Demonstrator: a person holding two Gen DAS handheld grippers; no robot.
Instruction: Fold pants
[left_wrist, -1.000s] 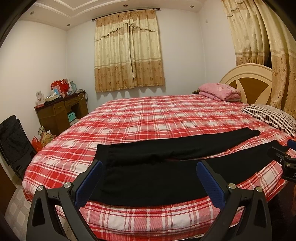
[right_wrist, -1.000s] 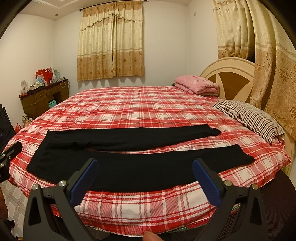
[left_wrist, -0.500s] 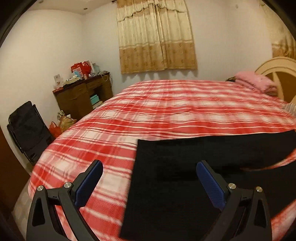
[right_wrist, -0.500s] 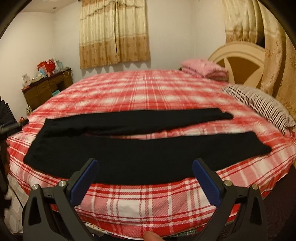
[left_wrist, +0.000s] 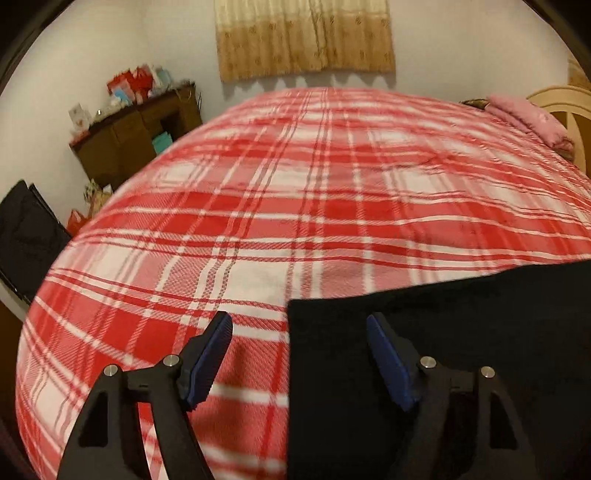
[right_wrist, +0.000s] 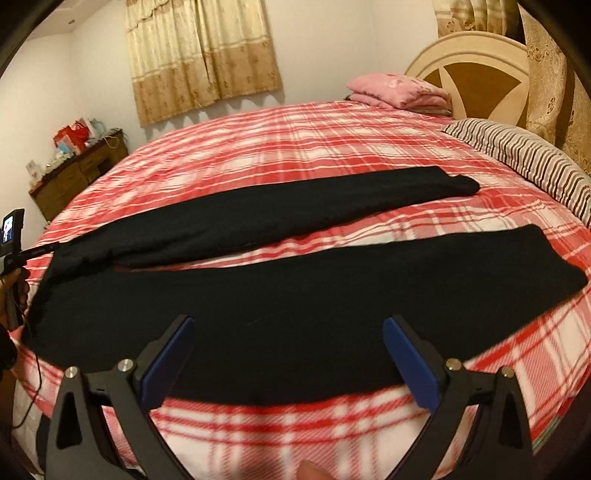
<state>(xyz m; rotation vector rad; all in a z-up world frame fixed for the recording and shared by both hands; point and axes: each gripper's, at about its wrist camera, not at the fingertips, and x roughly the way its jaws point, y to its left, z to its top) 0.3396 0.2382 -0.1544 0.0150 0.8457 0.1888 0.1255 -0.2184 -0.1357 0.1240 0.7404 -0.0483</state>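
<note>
Left gripper (left_wrist: 299, 328) closing astride pants (left_wrist: 443, 332) waistband corner; right gripper (right_wrist: 288, 332) spread, empty.

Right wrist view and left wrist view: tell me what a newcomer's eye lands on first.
First, the black pants spread flat with legs apart across the near side of the red plaid bedspread. Next, the open right gripper over the nearer leg, and the left gripper, jaws closing, straddling the waist edge without pinching it. Behind, a striped pillow and folded pink blanket lie by the headboard.
</note>
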